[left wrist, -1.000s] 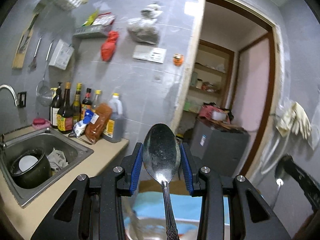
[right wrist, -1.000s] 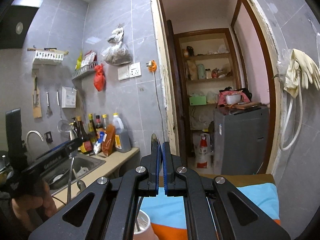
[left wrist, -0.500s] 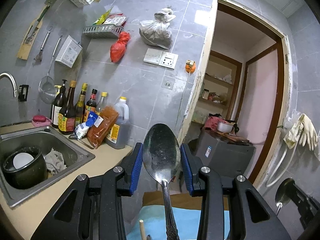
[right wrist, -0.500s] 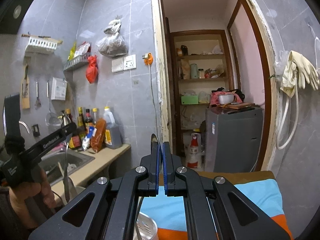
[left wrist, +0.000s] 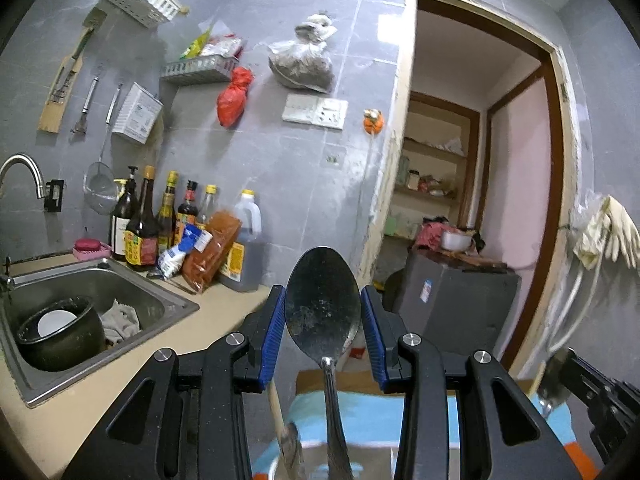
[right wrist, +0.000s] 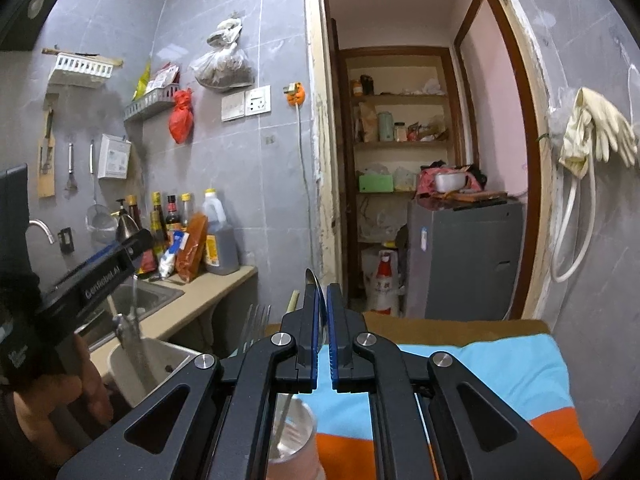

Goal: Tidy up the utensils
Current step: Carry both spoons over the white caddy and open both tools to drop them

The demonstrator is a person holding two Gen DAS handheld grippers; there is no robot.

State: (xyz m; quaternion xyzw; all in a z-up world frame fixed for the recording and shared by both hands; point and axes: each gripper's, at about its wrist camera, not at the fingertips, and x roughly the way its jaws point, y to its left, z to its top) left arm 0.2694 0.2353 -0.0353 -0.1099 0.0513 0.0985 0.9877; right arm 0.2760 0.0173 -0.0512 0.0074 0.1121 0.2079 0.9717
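The beige counter (left wrist: pixel 132 364) and its steel sink (left wrist: pixel 120 292) fill the left wrist view from 7 to 9 o'clock, with a blue-and-orange cloth (right wrist: pixel 516 376) at 5 o'clock in the right wrist view. The left gripper (left wrist: pixel 323 316) has its fingers clamped on a large spoon (left wrist: pixel 322 312), bowl upright at 6 o'clock. The right gripper (right wrist: pixel 323 320) has its fingers nearly together on a thin metal utensil (right wrist: pixel 316 300), above a metal cup (right wrist: pixel 294 436) at 6 o'clock.
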